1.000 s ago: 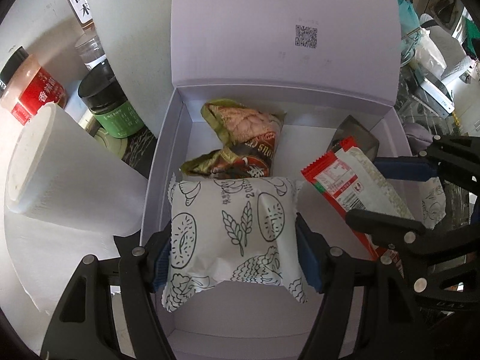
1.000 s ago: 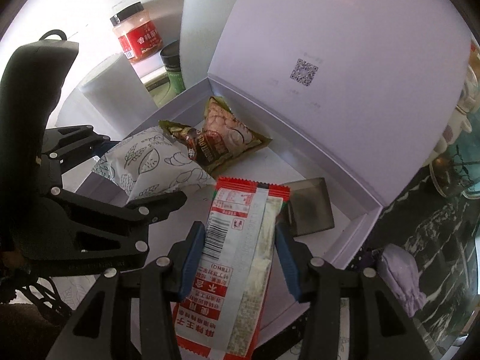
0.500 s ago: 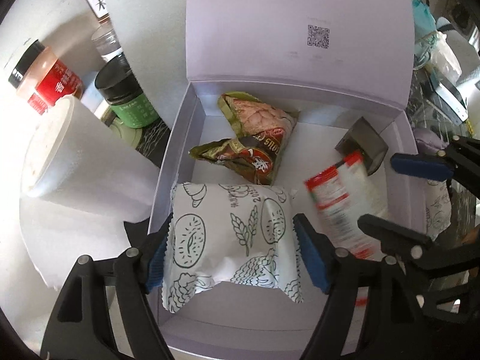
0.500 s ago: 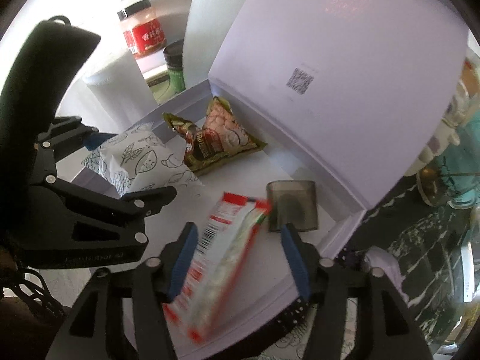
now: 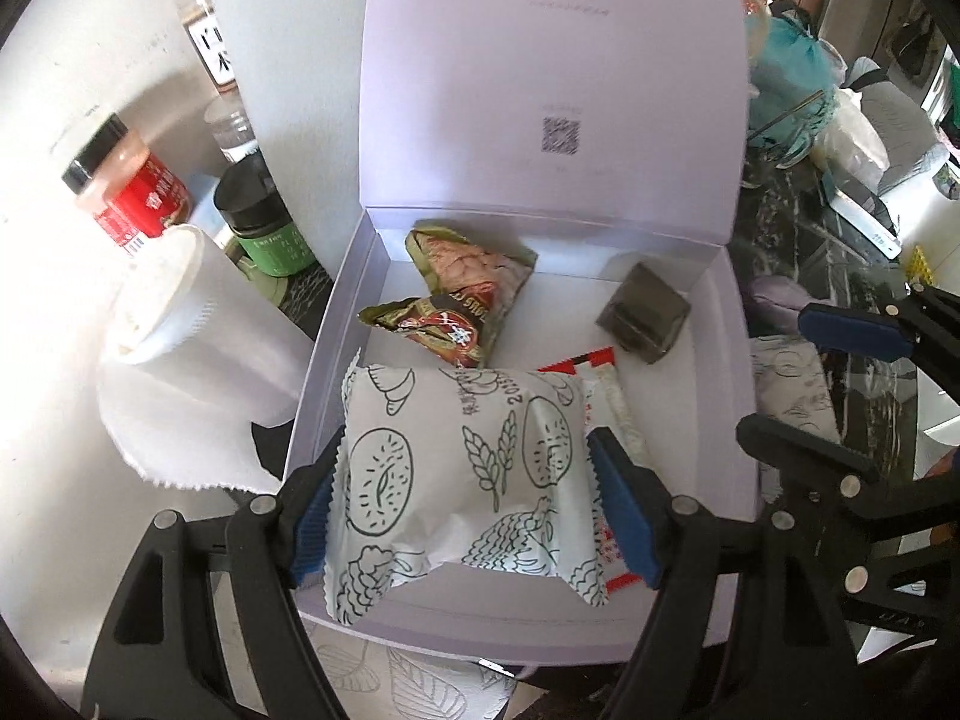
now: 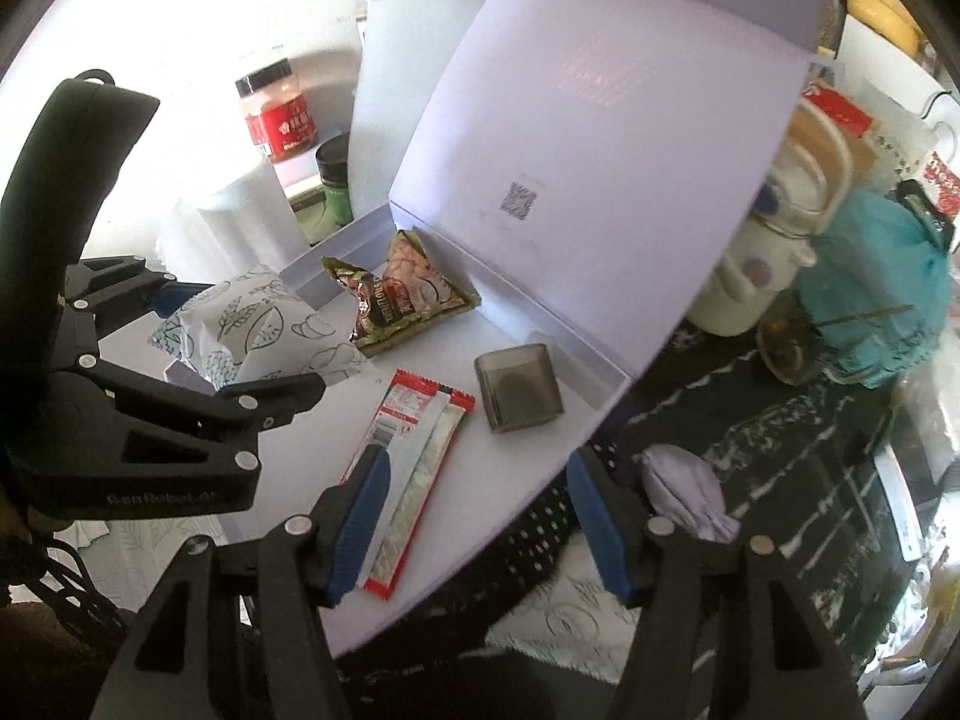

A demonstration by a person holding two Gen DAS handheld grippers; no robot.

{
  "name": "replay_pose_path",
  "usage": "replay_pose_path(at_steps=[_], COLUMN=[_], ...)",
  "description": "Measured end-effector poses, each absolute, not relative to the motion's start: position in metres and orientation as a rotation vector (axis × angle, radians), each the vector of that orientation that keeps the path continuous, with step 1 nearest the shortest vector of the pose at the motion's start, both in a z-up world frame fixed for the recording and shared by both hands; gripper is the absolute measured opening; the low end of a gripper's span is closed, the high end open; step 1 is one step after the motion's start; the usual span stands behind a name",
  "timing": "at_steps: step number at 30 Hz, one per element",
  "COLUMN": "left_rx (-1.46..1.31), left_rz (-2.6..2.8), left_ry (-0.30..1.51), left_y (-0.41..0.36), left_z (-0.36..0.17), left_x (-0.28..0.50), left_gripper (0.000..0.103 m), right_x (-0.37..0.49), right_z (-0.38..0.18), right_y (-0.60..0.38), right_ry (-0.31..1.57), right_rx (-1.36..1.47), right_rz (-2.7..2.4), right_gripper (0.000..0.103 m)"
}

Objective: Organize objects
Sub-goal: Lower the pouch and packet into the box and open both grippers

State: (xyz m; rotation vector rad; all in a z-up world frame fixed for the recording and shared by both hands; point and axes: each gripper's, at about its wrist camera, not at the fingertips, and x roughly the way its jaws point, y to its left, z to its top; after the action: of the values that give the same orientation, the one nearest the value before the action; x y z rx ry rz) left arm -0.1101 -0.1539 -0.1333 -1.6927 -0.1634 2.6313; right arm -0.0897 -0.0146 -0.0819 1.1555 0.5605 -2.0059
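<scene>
The left gripper (image 5: pixel 465 498) clamps the bun pack (image 5: pixel 462 474) over the box (image 5: pixel 735 372) for placing, while the right gripper (image 6: pixel 480 516), fingers spread and empty, sits beside the bar (image 6: pixel 414 456) lying inside.

The left gripper (image 5: pixel 465 492) has its blue fingers (image 5: pixel 312 507) clamped on a white pastry packet (image 5: pixel 462 480) with doodle bread drawings, held over the open lavender box (image 5: pixel 729 396). Inside the box there's a green-brown snack bag (image 5: pixel 462 306), a dark little cube (image 5: pixel 642 315), and a red-white bar wrapper (image 5: pixel 606 396) peeking out from under the packet. The right gripper (image 5: pixel 840 384) sits spread wide off to the side.
</scene>
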Motion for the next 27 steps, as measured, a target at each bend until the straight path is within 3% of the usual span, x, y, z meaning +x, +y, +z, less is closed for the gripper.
replay_pose_path(at_steps=[8, 16, 27], left_rx=[-1.655, -1.598, -1.579], left_rz=[2.68, 2.785, 2.786], left_ry=[-0.17, -0.208, -0.212], left_y=[-0.133, -0.124, -0.104], left_z=[-0.104, -0.091, -0.079], left_x=[-0.079, -0.063, -0.046], left_gripper=[0.076, 0.085, 0.085], right_x=[-0.069, -0.048, -0.026], right_z=[-0.057, -0.044, -0.034], right_y=[0.022, 0.05, 0.081], right_ry=[0.547, 0.543, 0.519], right_rx=[1.114, 1.095, 1.086], right_rz=[-2.049, -2.075, -2.113], right_gripper=[0.062, 0.062, 0.062])
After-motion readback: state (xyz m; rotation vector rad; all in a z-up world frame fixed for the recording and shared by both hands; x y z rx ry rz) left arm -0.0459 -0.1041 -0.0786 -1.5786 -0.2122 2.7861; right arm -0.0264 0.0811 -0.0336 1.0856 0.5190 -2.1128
